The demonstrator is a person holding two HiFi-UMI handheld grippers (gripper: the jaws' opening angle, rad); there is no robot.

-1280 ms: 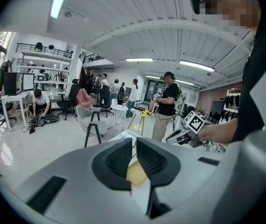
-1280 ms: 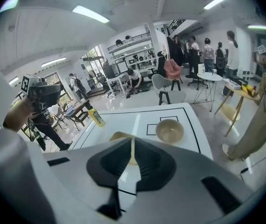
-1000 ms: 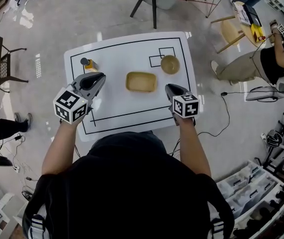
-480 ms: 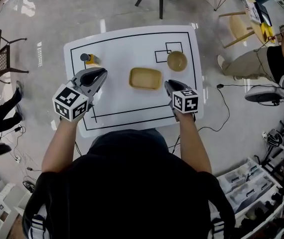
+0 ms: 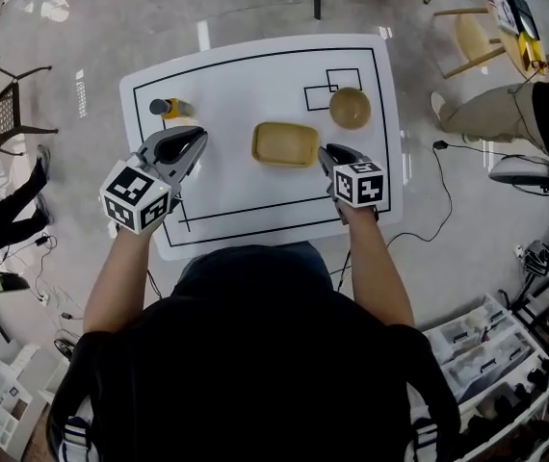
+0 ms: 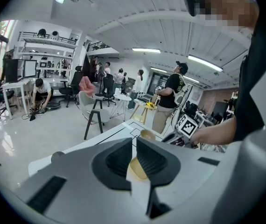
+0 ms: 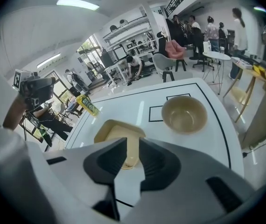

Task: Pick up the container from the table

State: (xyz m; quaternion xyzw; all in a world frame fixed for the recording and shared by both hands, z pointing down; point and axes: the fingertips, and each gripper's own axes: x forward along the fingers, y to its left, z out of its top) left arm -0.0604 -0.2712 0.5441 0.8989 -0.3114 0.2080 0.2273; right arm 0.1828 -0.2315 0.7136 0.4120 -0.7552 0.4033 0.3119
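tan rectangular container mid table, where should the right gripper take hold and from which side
Grip the short wall nearest the right gripper, coming down from above on that side, one jaw inside and one outside. The container lies flat, shallow and open-topped, so its thin upright rim looks the easiest hold. The jaws are opening with nothing between them.

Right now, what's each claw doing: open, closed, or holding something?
Left claw: slightly open, empty.
Right claw: opening, nothing between its jaws.

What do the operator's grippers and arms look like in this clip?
The left gripper and right gripper are grey shells with black ribbed pads; each bears a white cube of black square markers. The right gripper's jaws are opening, nothing between them. The person wears a black short-sleeved top.
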